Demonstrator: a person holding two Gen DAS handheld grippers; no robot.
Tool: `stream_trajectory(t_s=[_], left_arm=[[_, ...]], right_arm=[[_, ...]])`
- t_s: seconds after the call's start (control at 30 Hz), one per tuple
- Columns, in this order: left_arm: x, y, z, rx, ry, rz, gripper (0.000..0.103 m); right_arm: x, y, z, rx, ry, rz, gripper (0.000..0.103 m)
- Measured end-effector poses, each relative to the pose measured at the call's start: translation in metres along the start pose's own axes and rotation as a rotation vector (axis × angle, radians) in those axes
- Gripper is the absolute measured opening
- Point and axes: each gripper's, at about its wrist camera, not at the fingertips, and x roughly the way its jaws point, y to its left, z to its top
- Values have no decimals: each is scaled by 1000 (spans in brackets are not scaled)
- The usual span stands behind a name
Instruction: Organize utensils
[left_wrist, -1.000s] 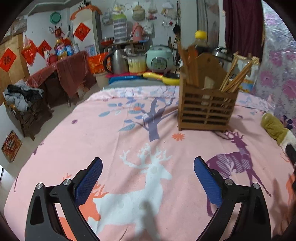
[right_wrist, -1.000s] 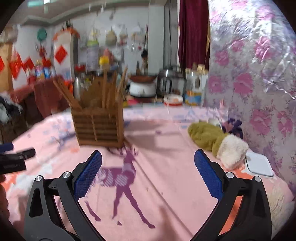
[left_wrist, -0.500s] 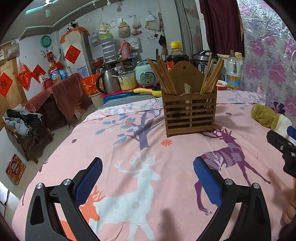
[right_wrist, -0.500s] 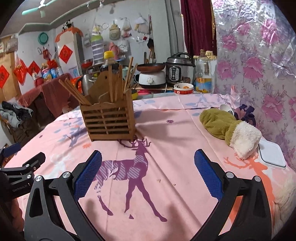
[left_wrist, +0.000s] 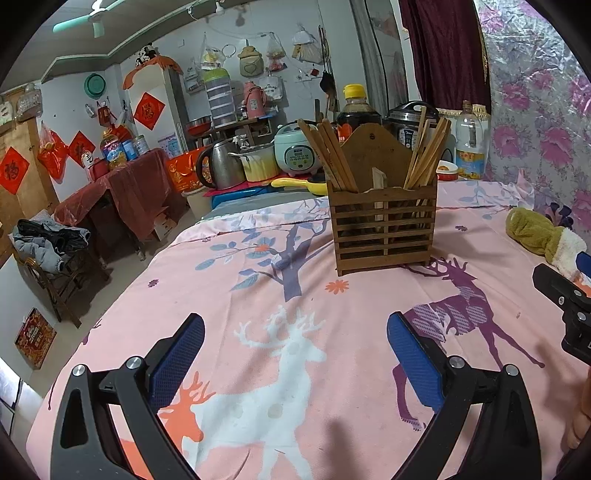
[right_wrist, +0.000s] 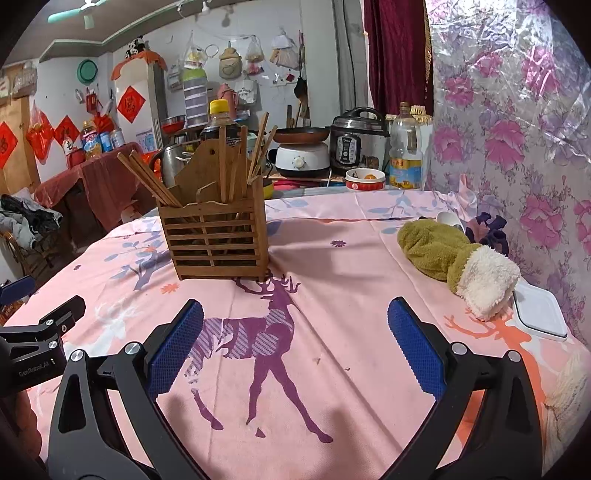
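A slatted wooden utensil holder (left_wrist: 384, 225) stands on the pink deer-print tablecloth (left_wrist: 258, 332), with several wooden chopsticks (left_wrist: 332, 155) upright in it. It also shows in the right wrist view (right_wrist: 216, 236), with its chopsticks (right_wrist: 236, 162). My left gripper (left_wrist: 295, 354) is open and empty, low over the cloth, well short of the holder. My right gripper (right_wrist: 295, 347) is open and empty, also short of the holder. Each gripper shows at the edge of the other's view.
A green and white plush glove (right_wrist: 454, 258) and a white flat lid (right_wrist: 539, 310) lie at the right by the floral wall. A cooker (right_wrist: 360, 142), oil bottle (right_wrist: 404, 155) and bowl (right_wrist: 365, 179) stand behind the table. The table edge falls off at left.
Both grippers have pulled back and steadied; the holder now appears farther and more centred. The left view swung so the right gripper shows at its right edge. Both stay open.
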Motion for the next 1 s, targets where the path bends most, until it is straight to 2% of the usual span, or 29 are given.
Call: stream_trajectory(t_s=[0.2,0.43,0.57,1.0], left_arm=[[5,4,1,-16,32,-18,97],[3,4,0,-20,28,-11,97],[5,4,0,-20,41,-11,97],[12,6,-1,-28,66,-22,97]], right_arm=[[-1,6,-1,-33,-17,-25,97],[-6,11,-2,-64,-44,-46,97],[-6,16,-2,-95,-57,-103,97],[-5,15,-2,-86,-46,-95,97]])
